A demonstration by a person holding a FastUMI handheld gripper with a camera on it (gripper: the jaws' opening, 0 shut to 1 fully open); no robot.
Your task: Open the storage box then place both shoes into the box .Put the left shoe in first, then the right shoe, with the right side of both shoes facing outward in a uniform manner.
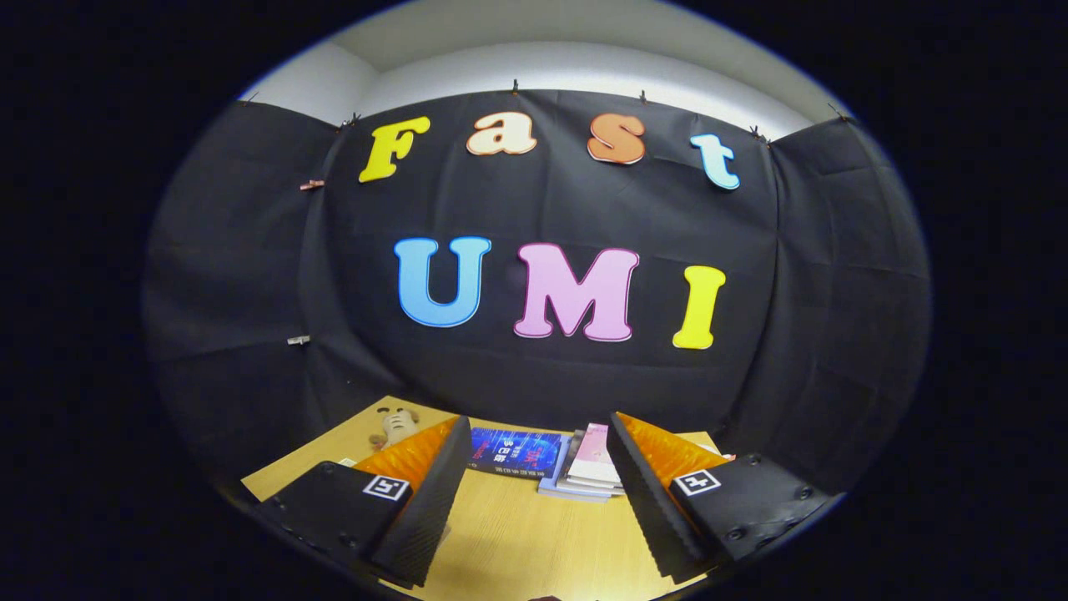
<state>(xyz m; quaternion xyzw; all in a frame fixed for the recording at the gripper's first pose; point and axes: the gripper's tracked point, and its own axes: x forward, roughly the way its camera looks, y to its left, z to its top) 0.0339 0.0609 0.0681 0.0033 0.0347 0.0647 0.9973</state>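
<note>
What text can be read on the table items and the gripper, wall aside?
Blue book: cover print, too blurred to read.
Stack of books, pink one on top: nothing legible.
Square markers on the gripper: coded patterns, no words.
The gripper's fingers stand open over the table, holding nothing, books just beyond them.
</note>
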